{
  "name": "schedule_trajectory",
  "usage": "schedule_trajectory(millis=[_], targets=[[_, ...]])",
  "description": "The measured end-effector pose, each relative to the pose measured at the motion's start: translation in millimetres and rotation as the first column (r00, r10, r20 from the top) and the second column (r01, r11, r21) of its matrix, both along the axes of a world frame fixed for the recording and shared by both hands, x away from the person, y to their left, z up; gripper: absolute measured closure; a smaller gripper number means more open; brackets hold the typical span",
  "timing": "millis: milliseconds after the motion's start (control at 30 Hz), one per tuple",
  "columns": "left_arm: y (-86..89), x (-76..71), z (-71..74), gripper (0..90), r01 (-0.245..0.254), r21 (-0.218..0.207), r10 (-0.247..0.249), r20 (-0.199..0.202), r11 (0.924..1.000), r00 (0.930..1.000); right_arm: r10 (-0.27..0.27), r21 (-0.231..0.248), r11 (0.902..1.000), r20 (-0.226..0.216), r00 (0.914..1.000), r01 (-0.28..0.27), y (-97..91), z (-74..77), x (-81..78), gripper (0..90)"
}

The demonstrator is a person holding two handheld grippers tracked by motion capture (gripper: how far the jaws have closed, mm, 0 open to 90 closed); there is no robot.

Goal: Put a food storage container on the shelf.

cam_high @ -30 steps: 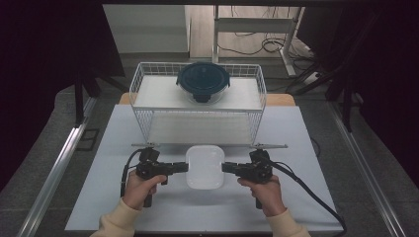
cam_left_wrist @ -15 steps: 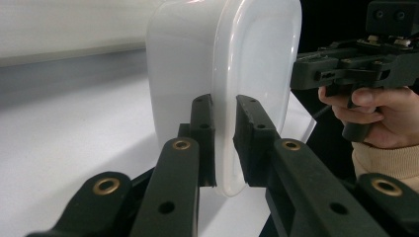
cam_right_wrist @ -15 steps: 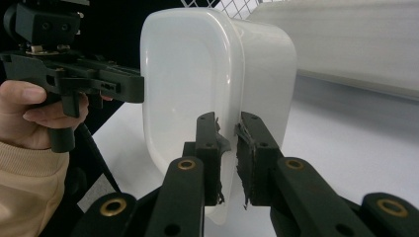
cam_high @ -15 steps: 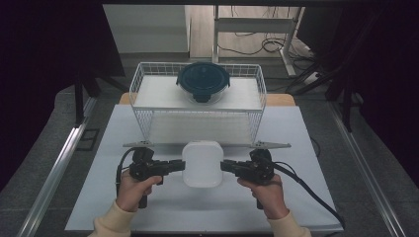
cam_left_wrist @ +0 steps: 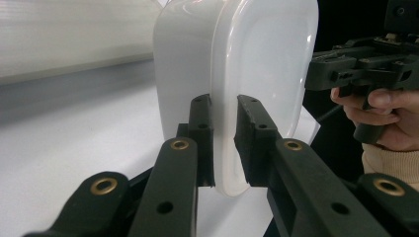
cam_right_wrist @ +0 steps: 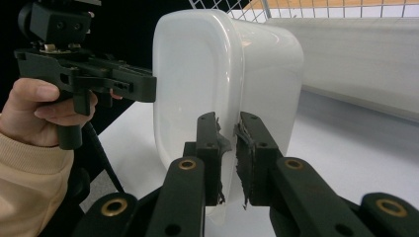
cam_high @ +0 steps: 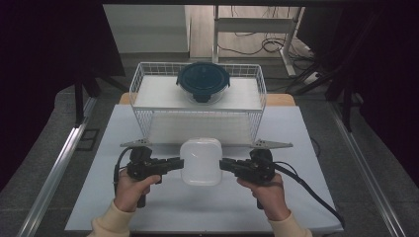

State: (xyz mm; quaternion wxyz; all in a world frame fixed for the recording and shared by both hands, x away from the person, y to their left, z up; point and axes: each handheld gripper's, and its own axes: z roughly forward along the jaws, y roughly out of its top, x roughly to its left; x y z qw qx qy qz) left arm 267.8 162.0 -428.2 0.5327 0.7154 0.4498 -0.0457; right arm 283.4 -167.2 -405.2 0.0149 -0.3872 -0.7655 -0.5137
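Nearest the person, both hands come in from the bottom edge, left tool [cam_high: 174, 164] and right tool [cam_high: 228, 165] each clenched on the rim of a white plastic container [cam_high: 200, 161], one at either side, with the container between them over the white tabletop [cam_high: 306, 197]. Just beyond sits a white wire basket [cam_high: 141, 89]; a round dark-lidded container [cam_high: 203, 81] rests on its top, near the back
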Motion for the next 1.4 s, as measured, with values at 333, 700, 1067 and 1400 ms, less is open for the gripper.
schedule_trajectory(millis=[333, 700, 1067, 1400], targets=[[-1.1, 4.7, 22.5, 78.2, 0.005, 0.011, -0.006, 0.052, 0.9999, 0.9986, 0.005, 0.022, 0.9997, 0.028, 0.9996, -0.005, -2.4, 17.0, 2.2, 80.4], [-0.9, 18.3, 73.2, 78.3, 0.012, 0.025, -0.015, 0.129, 0.9996, 0.9915, 0.008, 0.014, 0.9999, 0.092, 0.9958, -0.010, -2.6, 63.3, 15.8, 80.3], [2.1, 37.4, 126.5, 78.3, 0.004, 0.029, -0.010, 0.193, 0.9996, 0.9812, 0.009, 0.030, 0.9994, 0.154, 0.9880, -0.014, -0.4, 115.7, 35.2, 80.4], [5.9, 50.8, 164.7, 78.4, -0.010, 0.045, -0.001, 0.230, 0.9990, 0.9732, 0.009, 0.000, 1.0000, 0.194, 0.9810, -0.009, 6.4, 155.4, 49.4, 80.2]])
